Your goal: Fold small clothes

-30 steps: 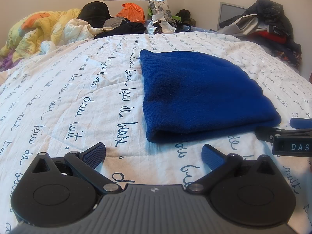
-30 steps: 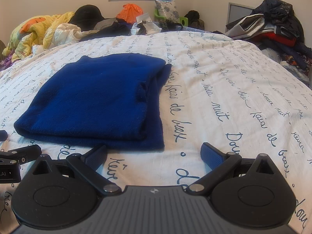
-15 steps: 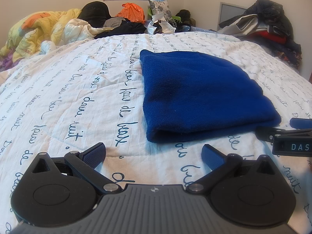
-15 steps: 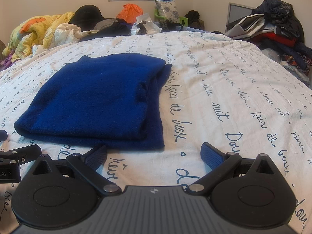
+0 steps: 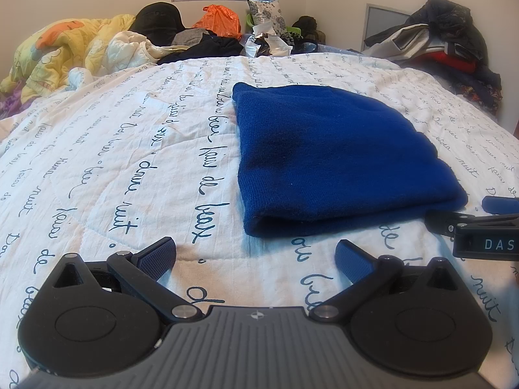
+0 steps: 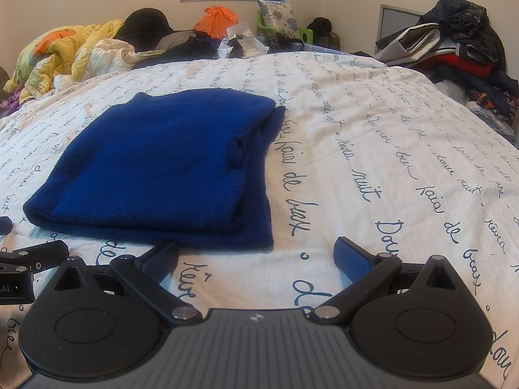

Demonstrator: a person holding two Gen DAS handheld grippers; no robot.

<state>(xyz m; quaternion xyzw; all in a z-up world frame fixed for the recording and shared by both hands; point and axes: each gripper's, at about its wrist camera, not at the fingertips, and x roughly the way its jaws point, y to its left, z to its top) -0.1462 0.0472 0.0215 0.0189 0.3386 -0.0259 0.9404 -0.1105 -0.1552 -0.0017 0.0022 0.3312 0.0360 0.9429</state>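
A folded blue knit garment point(image 5: 331, 159) lies flat on the white bedspread with dark script point(image 5: 113, 162). In the right wrist view the same garment point(image 6: 162, 168) sits ahead and to the left, its layered edges stacked on the right side. My left gripper point(image 5: 256, 253) is open just short of the garment's near fold, with nothing between its fingers. My right gripper point(image 6: 256, 256) is open too, near the garment's front right corner, holding nothing. Each gripper shows at the edge of the other's view.
A yellow quilt point(image 5: 65, 52), dark clothes, an orange bag point(image 5: 220, 19) and a patterned cushion are heaped along the bed's far edge. A pile of jackets point(image 6: 454, 48) stands at the right. Bare bedspread stretches left of the garment and to its right point(image 6: 405, 162).
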